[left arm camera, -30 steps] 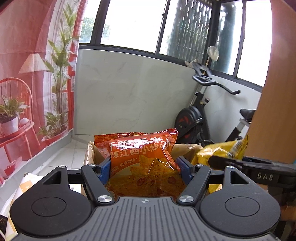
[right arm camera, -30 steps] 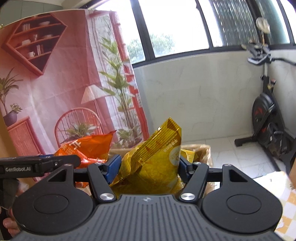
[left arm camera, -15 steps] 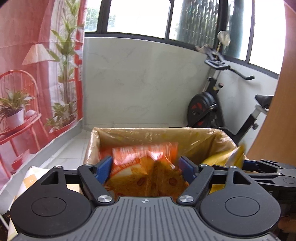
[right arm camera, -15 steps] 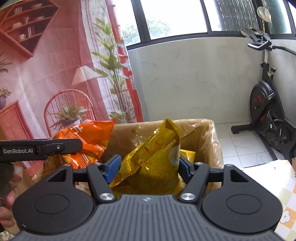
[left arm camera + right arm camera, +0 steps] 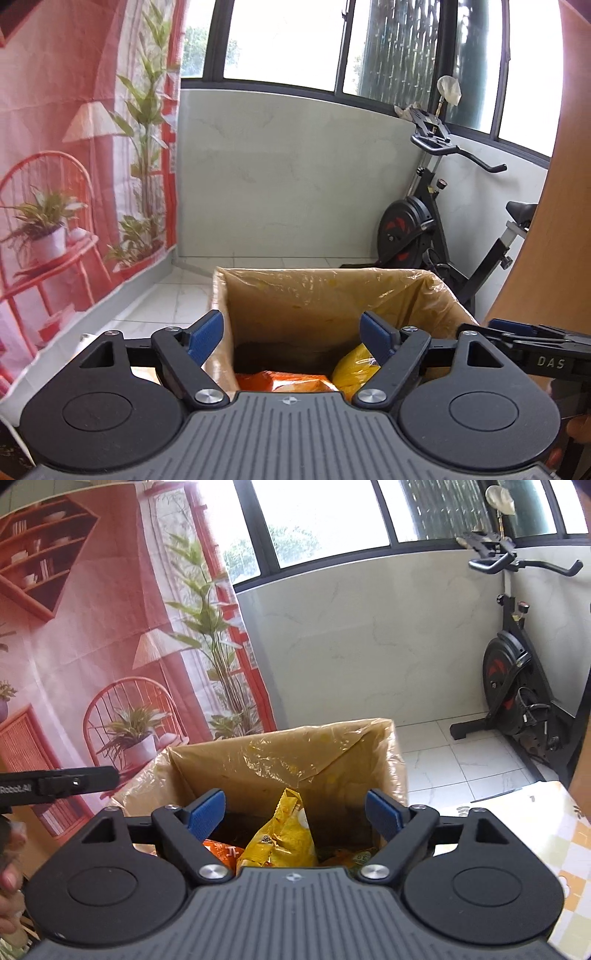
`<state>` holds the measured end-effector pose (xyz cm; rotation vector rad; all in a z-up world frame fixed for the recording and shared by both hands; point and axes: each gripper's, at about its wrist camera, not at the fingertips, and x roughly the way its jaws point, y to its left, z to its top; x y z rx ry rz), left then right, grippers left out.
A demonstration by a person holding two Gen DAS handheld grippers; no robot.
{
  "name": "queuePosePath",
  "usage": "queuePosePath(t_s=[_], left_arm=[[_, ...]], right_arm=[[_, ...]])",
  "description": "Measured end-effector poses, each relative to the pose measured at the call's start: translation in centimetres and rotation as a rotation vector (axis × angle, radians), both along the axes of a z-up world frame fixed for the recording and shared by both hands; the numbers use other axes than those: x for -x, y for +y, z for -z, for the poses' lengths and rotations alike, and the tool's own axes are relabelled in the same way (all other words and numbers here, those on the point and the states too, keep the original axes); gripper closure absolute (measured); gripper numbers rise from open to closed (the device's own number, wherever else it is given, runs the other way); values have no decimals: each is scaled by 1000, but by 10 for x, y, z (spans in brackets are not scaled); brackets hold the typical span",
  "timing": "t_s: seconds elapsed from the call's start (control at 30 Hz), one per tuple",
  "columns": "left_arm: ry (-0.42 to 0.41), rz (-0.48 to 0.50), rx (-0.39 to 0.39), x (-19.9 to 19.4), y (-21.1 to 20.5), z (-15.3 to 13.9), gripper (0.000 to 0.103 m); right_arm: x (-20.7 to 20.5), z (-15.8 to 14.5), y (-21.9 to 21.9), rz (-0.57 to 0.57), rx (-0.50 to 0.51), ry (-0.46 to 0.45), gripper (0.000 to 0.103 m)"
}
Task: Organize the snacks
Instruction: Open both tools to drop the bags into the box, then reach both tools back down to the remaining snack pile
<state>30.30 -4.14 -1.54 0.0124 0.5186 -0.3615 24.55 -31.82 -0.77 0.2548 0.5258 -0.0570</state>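
Note:
A cardboard box (image 5: 332, 291) lined with clear plastic stands in front of both grippers. My left gripper (image 5: 291, 336) hangs open over its near rim, and nothing is between the blue pads (image 5: 205, 334). An orange snack bag (image 5: 284, 382) and a yellow snack bag (image 5: 354, 369) lie inside. The jaws of my right gripper (image 5: 295, 814) are opening above the box (image 5: 288, 760). The yellow bag (image 5: 284, 842) stands loose below them, clear of both pads, with the orange bag (image 5: 221, 851) at its left. Each wrist view catches the other gripper at its edge.
An exercise bike (image 5: 517, 701) stands on the tiled floor at the back right. A red printed backdrop (image 5: 92, 646) hangs on the left. A checked tablecloth (image 5: 543, 834) lies beside the box. A wooden panel (image 5: 554, 221) rises at the right. A hand (image 5: 7, 878) shows at the left edge.
Both grippers have let go of their bags: the orange bag left the left jaws and the yellow bag left the right jaws. Both now lie in the box, and both jaws are wider.

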Motion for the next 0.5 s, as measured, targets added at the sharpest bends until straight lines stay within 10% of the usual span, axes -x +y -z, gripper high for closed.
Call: queuePosePath(t_s=[0.5], left_arm=[[-43,-40,-9,77,33,-39,20]], right_arm=[[84,-28,10,32,-43,-60,17]])
